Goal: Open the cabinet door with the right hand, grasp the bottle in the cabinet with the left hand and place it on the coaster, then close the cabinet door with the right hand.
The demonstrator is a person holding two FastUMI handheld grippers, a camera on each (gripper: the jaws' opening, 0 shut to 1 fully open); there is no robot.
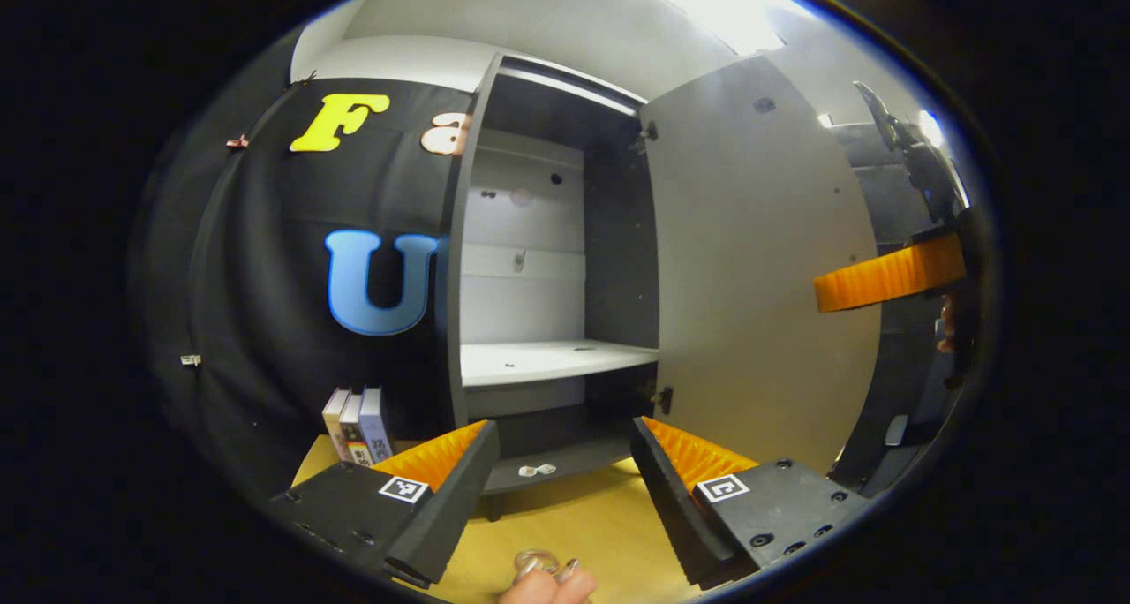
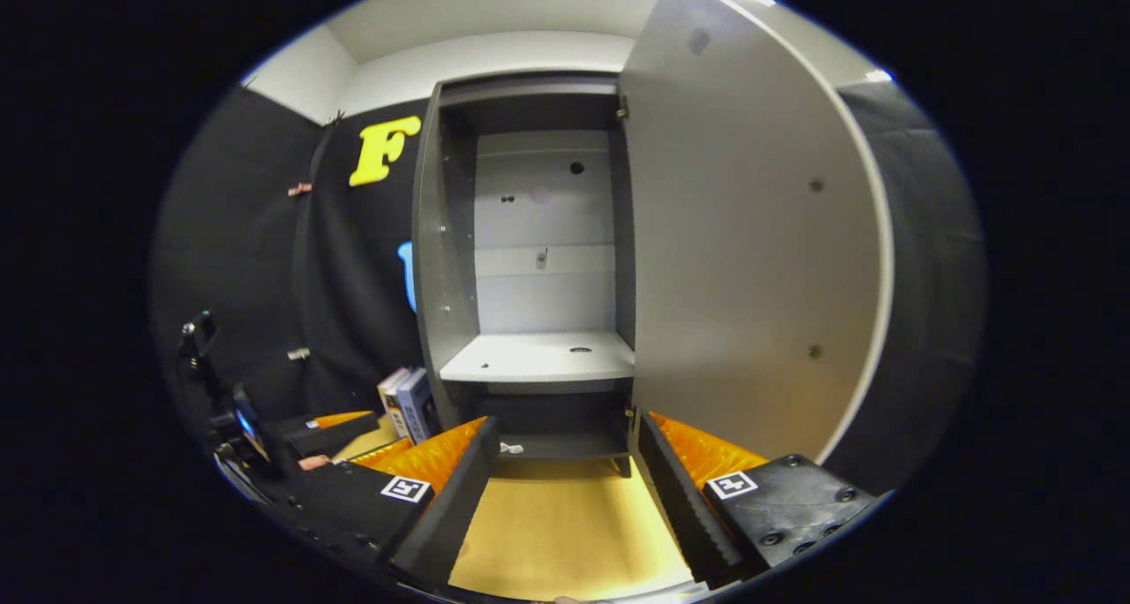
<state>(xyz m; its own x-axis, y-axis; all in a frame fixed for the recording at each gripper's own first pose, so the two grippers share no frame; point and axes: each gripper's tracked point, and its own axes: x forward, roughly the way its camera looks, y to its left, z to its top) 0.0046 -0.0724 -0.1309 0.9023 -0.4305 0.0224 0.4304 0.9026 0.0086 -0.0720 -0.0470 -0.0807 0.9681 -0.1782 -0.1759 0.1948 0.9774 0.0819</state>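
Cabinet door stands upright, swung open rightward from cabinet.

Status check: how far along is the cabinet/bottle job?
Done: the cabinet door stands wide open. The shelf inside is bare, with no bottle on it, so the bottle has apparently been taken out; its placement on the coaster can't be confirmed. In hand: nothing, since the left gripper and right gripper both have open jaws. Left: closing the door.
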